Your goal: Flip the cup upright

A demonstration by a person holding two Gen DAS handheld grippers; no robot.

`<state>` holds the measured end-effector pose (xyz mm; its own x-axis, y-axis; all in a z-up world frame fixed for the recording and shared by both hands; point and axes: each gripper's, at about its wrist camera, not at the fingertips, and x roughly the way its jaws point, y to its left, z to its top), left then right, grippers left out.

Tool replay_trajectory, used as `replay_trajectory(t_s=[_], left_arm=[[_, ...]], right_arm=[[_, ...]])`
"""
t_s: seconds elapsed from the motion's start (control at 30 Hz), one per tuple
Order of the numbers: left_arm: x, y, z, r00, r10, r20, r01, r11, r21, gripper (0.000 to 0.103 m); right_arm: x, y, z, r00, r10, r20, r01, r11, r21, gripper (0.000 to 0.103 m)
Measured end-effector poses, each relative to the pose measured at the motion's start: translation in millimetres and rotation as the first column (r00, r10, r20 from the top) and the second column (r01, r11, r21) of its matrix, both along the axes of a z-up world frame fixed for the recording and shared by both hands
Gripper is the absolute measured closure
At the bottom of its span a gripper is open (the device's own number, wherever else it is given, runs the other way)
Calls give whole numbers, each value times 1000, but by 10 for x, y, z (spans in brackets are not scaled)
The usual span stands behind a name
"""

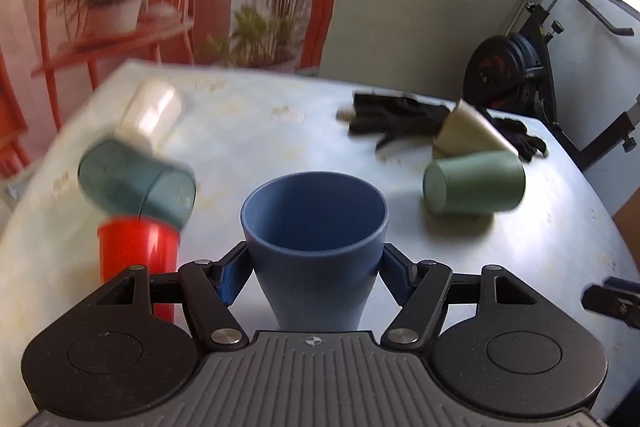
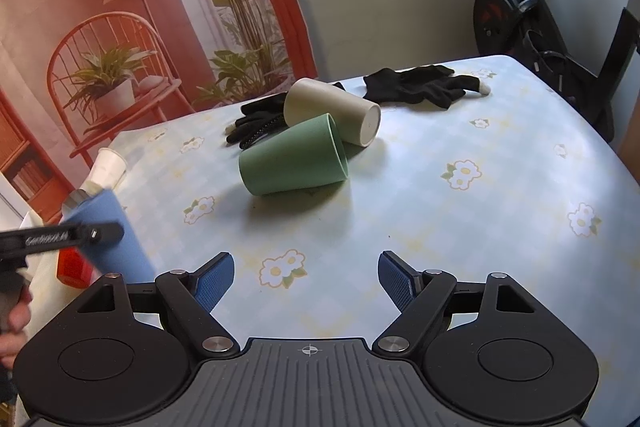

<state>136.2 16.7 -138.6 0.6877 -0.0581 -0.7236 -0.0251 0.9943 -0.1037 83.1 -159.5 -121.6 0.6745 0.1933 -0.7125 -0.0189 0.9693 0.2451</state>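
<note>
The blue cup (image 1: 314,247) is clamped between the closed fingers of the left gripper (image 1: 314,269), mouth facing away from the wrist camera, long axis along the fingers. The right gripper (image 2: 306,281) is spread wide and empty above the floral tablecloth (image 2: 480,211), where a green cup (image 2: 294,155) and a cream cup (image 2: 332,109) are lying on their sides beside black gloves (image 2: 416,87).

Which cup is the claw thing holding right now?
The blue cup, mouth up, squeezed in the left gripper. The green cup and cream cup just lie on their sides on the table, untouched.

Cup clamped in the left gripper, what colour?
Matte blue plastic cup, mouth up, clamped in the left gripper; clearest in the left wrist view.
</note>
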Motion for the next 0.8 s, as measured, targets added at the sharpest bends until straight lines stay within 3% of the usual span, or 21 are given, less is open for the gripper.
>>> replay_trajectory(t_s=[0.17,0.43,0.67,0.8], left_arm=[[179,-168,-33,996,-21,83,12,994,106,32],[178,-270,-143,994,-53,96,39,989,145,31],[163,-194,-183,999,-52,13,51,995,82,30],[100,-128,-164,998,-59,1,59,997,54,21]], right_arm=[[9,1,-2,1000,-4,1,4,1000,1,27],[11,-35,-22,1000,-18,-6,18,1000,4,27],[-18,-9,20,1000,-8,0,8,1000,8,27],[-39,5,71,1000,-6,7,6,1000,6,26]])
